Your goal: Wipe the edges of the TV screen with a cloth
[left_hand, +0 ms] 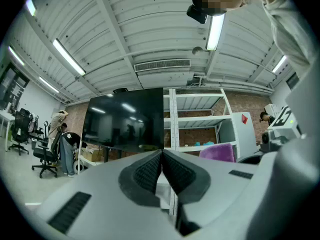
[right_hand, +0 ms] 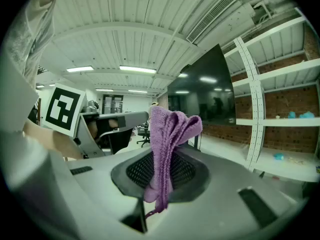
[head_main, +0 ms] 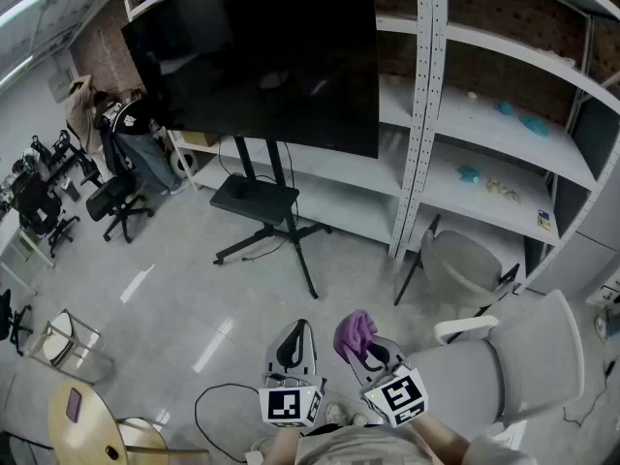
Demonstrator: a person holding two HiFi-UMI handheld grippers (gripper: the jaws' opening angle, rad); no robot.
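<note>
Cloth [right_hand: 167, 144], purple, bunched: pinched between the clenched jaws of the right hand-held gripper [head_main: 368, 355], with a loose fold standing up past the tips. Left hand-held gripper [left_hand: 161, 156]: jaws pressed together with nothing between them; it sits just beside the right one, both near, low in the head view. TV screen [head_main: 257, 56]: dark, mounted on a floor stand [head_main: 276, 211] at the far side of the scene, well apart from both and not touched by the cloth. Long axis of the screen runs left to right, and its lower edge faces the hand-held grippers. Governing relation: the screen lies ahead and somewhat left of the cloth. Its lower right corner is probably the point nearest the right hand-held gripper, though the steep wide-angle head view leaves this uncertain. Judgement: wiping has not begun, and the cloth-bearing right side must be carried forward and up to an edge. Shelving [head_main: 504, 153] stands just right of the screen, close to its right edge.
</note>
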